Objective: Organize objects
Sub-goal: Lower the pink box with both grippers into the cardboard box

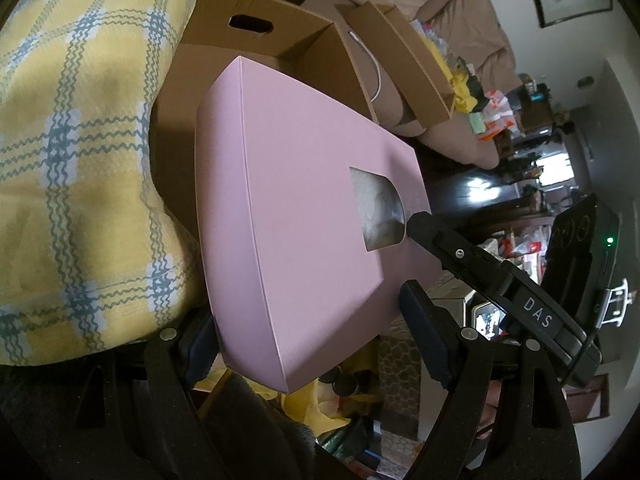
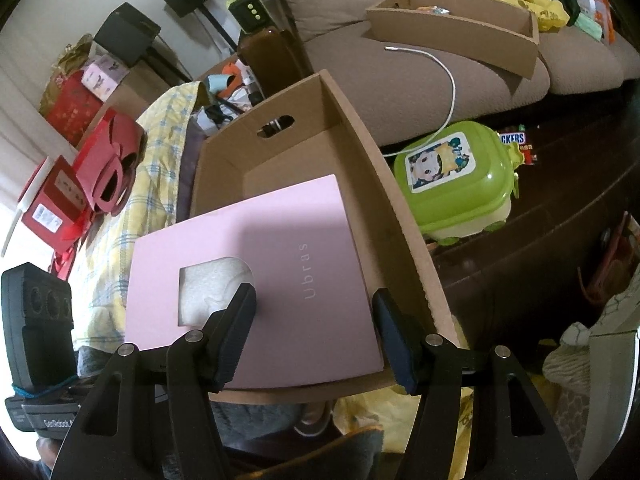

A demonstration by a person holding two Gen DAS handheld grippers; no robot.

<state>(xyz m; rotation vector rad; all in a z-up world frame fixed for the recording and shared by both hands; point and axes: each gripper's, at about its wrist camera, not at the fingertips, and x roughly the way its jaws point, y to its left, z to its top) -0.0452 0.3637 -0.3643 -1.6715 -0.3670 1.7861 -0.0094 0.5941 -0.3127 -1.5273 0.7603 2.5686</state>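
Observation:
A flat pink box (image 1: 300, 200) with a cut-out window and the word "Ubras" (image 2: 280, 240) hangs over an open brown cardboard box (image 2: 380, 184). Its far end is inside the carton and its near left corner juts out over the rim. My left gripper (image 1: 312, 340) is shut on the pink box's near end, a pad against each side. My right gripper (image 2: 312, 328) holds the same box. One of its fingers (image 1: 424, 226) lies on the top face by the window. The other is at the box's right edge, beside the carton wall.
A yellow plaid cloth (image 1: 80, 140) lies left of the carton (image 1: 280, 8). Red gift boxes (image 2: 104, 168) stand further left. A green plastic case (image 2: 456, 184) sits on the dark floor to the right. On the sofa (image 2: 360, 60) behind are a white cable (image 2: 448, 76) and a cardboard tray (image 2: 460, 24).

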